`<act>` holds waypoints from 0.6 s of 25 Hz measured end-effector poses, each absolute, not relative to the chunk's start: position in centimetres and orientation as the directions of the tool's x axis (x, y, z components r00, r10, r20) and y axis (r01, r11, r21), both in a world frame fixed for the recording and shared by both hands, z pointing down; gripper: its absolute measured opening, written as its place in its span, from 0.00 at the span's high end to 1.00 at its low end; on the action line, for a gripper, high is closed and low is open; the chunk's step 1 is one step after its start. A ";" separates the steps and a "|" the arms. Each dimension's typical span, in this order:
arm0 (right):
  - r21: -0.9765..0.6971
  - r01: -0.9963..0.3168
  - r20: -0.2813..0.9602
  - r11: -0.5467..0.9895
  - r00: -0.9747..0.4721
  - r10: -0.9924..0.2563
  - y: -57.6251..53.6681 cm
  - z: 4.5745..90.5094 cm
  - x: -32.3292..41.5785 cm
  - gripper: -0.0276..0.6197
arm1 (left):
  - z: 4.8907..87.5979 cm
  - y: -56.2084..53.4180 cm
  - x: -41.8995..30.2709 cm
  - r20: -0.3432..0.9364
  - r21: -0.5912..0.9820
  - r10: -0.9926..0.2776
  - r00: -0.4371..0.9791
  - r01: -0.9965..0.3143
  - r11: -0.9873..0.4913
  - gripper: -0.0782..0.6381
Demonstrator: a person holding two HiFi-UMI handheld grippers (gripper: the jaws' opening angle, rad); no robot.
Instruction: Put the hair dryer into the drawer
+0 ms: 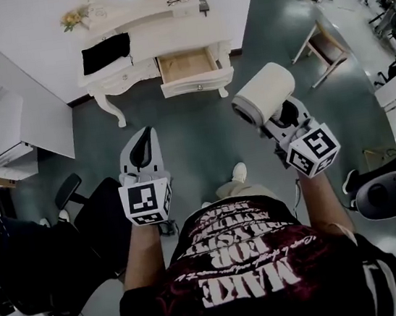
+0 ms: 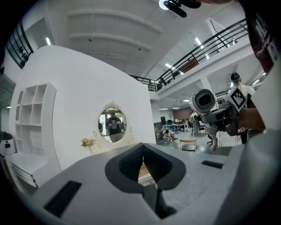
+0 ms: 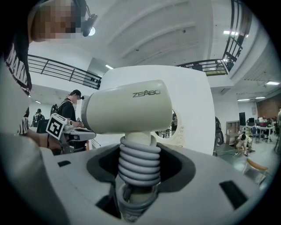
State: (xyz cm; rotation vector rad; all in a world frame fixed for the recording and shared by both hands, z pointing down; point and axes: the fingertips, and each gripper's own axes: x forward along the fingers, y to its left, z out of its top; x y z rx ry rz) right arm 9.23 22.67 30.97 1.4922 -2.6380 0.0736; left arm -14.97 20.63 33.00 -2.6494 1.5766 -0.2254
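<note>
Right gripper (image 1: 278, 114) is clamped on the dryer (image 1: 263, 93) handle, over the cord wound round it, with the barrel upright above the jaws. The dryer is in the air over the floor, well short of the drawer (image 1: 199, 85) and to its right. Left gripper (image 1: 144, 148) has its jaws pressed together on nothing and is also well short of the drawer, to its left. Risks: the grip sits on cord coils, so the top-heavy dryer could likely twist or slide. The drawer looks narrow, so the barrel may catch its rim unless it goes in lengthwise. A loosened cord could hang over the front. The drawer is pulled out and looks empty, and the floor in front of it is free. Black cloth (image 1: 105, 52) lies on the tabletop left of the drawer, with glasses (image 1: 177, 1) behind it. A stool (image 1: 325, 44) stands well right of it, and a chair (image 1: 79, 199) is well short of it to the left.
</note>
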 end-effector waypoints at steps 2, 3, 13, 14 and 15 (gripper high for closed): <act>-0.004 -0.863 0.115 0.505 -0.502 -0.857 22.8 30.9 9.5 0.59 | 33.1 20.8 -14.8 0.101 -0.115 -0.874 0.475 -0.867 -0.485 0.88; -0.009 -0.867 0.116 0.499 -0.496 -0.860 22.8 30.9 9.7 0.59 | 33.1 20.9 -14.7 0.101 -0.112 -0.873 0.477 -0.866 -0.487 0.88; -0.024 -0.881 0.127 0.472 -0.471 -0.873 23.3 31.8 10.5 0.59 | 33.8 21.2 -14.6 0.107 -0.087 -0.870 0.481 -0.867 -0.490 0.88; -0.023 -0.881 0.127 0.473 -0.471 -0.873 23.4 31.9 10.4 0.59 | 33.9 21.2 -14.6 0.109 -0.087 -0.870 0.481 -0.867 -0.490 0.88; -0.022 -0.881 0.127 0.473 -0.472 -0.872 23.4 31.9 10.4 0.59 | 34.1 21.1 -14.6 0.112 -0.085 -0.869 0.481 -0.867 -0.491 0.88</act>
